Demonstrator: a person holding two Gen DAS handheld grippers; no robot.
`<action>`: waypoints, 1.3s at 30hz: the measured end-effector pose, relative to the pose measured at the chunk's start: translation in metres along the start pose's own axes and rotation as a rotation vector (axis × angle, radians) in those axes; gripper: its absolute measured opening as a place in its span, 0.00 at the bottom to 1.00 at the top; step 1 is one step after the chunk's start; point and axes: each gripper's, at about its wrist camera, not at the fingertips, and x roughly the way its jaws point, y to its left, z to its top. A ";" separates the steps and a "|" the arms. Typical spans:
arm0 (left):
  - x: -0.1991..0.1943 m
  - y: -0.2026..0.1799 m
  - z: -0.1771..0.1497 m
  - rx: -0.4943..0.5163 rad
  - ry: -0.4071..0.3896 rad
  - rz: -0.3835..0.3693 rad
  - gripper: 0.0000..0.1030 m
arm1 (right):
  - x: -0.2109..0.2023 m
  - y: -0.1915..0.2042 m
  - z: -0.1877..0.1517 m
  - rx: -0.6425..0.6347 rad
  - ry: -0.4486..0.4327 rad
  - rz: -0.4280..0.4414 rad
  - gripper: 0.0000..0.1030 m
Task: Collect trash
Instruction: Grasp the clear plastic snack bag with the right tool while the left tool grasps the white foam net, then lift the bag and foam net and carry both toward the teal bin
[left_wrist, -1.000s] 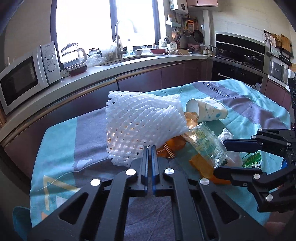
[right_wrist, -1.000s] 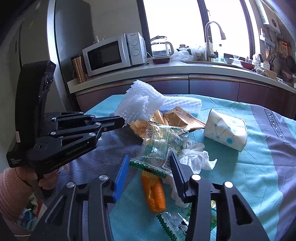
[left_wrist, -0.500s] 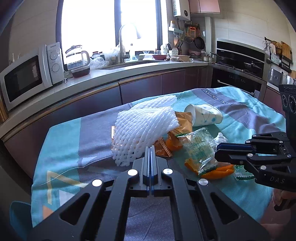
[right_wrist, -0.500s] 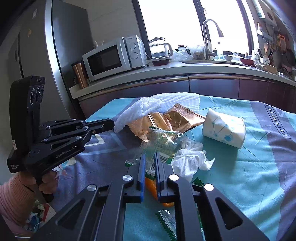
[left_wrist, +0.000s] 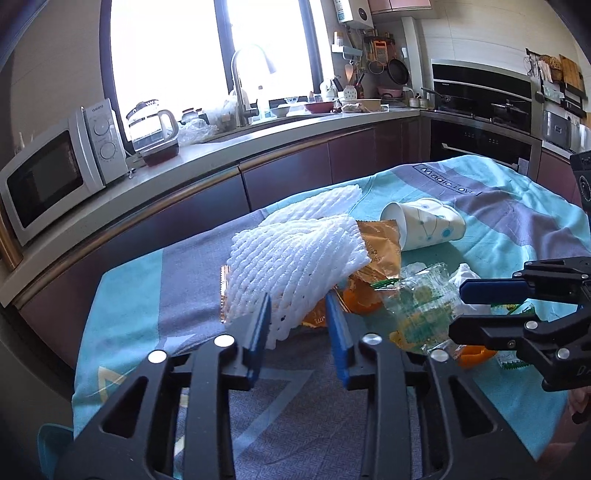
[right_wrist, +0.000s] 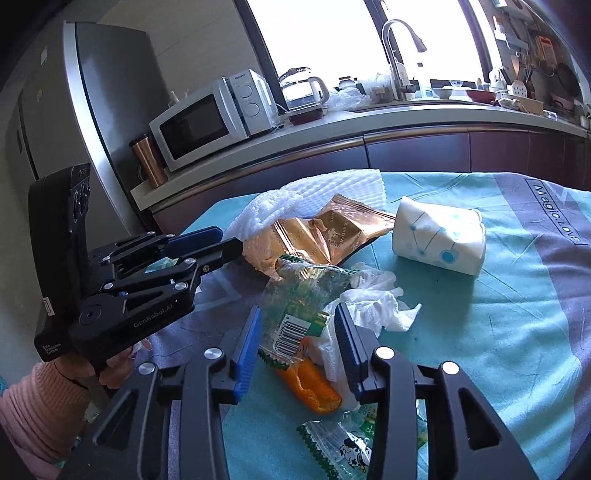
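A heap of trash lies on the teal and grey tablecloth (left_wrist: 155, 295): white foam fruit netting (left_wrist: 295, 258), a gold foil wrapper (right_wrist: 317, 236), a clear green-printed wrapper (right_wrist: 299, 299), crumpled white tissue (right_wrist: 376, 302), an orange wrapper (right_wrist: 310, 384) and a tipped paper cup (left_wrist: 424, 225). My left gripper (left_wrist: 297, 321) is open, its fingers on either side of the netting's near edge. My right gripper (right_wrist: 297, 339) is open, astride the clear wrapper and the tissue. Each gripper shows in the other's view, the right (left_wrist: 487, 306) and the left (right_wrist: 207, 243).
A kitchen counter (left_wrist: 207, 162) runs behind the table with a microwave (left_wrist: 48, 173), a glass kettle (left_wrist: 151, 129) and a sink tap (left_wrist: 243, 85). An oven (left_wrist: 480, 122) stands at the far right. A fridge (right_wrist: 62, 122) stands to the left. Another small wrapper (right_wrist: 340, 446) lies at the near edge.
Both grippers were shut half a second ago and have now opened. The netting, lifted a second ago, lies flatter on the heap.
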 end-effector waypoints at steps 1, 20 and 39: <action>0.002 0.000 0.000 -0.006 0.009 0.002 0.17 | 0.002 0.000 0.000 0.006 0.005 0.003 0.37; -0.035 0.015 -0.013 -0.035 -0.044 0.039 0.09 | 0.003 0.011 0.002 0.019 0.008 0.075 0.31; 0.027 0.008 -0.007 0.035 0.161 0.026 0.06 | 0.013 0.008 -0.001 0.038 0.040 0.100 0.19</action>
